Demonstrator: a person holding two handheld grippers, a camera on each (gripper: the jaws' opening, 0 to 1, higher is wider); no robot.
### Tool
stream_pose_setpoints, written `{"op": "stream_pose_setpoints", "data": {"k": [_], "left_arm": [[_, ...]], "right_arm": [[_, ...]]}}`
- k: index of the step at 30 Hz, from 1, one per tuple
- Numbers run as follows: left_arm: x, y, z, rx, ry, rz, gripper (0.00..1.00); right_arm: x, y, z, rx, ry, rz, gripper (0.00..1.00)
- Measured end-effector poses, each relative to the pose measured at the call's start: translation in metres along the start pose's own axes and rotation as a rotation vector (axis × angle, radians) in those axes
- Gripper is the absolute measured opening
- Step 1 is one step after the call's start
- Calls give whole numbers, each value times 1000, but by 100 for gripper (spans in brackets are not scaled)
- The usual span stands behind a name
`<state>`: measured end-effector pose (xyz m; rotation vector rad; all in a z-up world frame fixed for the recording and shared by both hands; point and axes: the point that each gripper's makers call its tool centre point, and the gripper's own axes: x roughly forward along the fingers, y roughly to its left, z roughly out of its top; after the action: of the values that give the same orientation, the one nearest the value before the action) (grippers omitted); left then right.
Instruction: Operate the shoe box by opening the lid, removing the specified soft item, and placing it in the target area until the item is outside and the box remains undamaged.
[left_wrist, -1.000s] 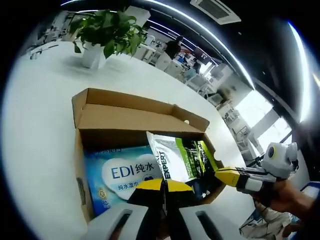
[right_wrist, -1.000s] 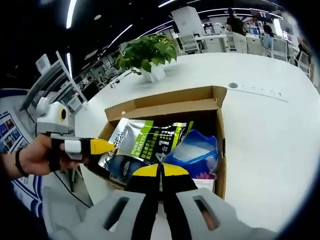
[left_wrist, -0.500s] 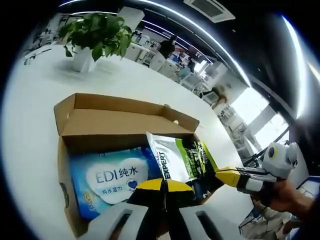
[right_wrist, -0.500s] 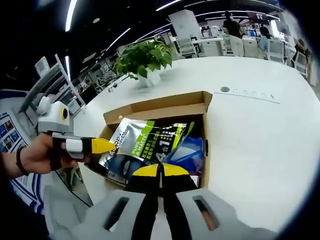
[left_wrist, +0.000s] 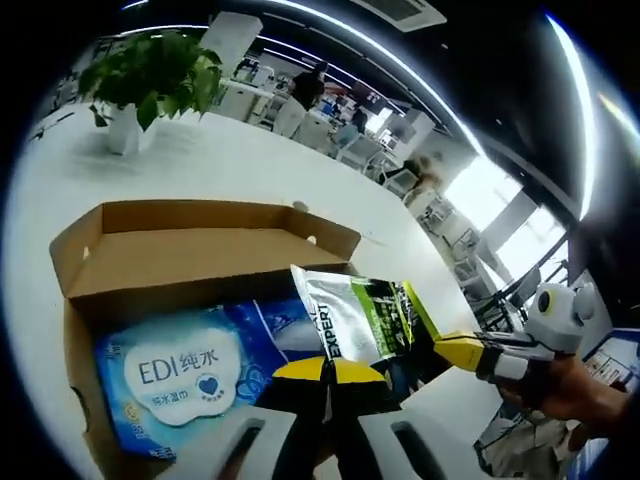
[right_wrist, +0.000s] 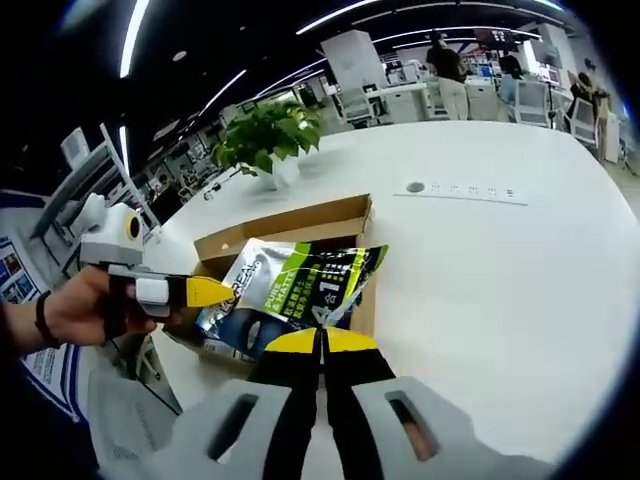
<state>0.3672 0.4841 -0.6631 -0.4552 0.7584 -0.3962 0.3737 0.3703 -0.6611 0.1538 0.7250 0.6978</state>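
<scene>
The brown cardboard shoe box (left_wrist: 200, 235) sits open on the white worktop (right_wrist: 480, 250), its lid flap folded back; inside lies a blue pack of wet wipes (left_wrist: 190, 365) on the box floor; the silver, green and black soft foil pouch (right_wrist: 295, 285) is raised above the box opening, clamped at both lower corners; the left gripper (right_wrist: 215, 291) has its yellow-tipped jaws closed on one corner, and the right gripper (left_wrist: 455, 351) has its jaws pinched on the other corner. A potted green plant (right_wrist: 265, 135) stands well beyond the box. The risk from here is that the slick pouch slips from such shallow corner grips, or twists if the two hands move unevenly; dragging it low could catch the box wall and tear the cardboard; the pouch should clear the rim before it travels sideways to the worktop.
</scene>
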Motion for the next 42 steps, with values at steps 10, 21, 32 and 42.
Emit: {"op": "stream_pose_setpoints", "data": {"k": [10,21,32,42], "left_arm": [[29,-36,-8,60,48,-55,0],[63,-76,-19,112,97,-110,0],[84,-110,-39,161,149,-152,0],[100,-128,-57,225,196,-167,0]], "right_arm": [[-35,-36,-4,36,-30,-51,0],[-71,-74,-19,95,-57,-116,0],[-102,-103,-39,149,-76,-169,0],[-115,-120,-53,178,-78,-198,0]]}}
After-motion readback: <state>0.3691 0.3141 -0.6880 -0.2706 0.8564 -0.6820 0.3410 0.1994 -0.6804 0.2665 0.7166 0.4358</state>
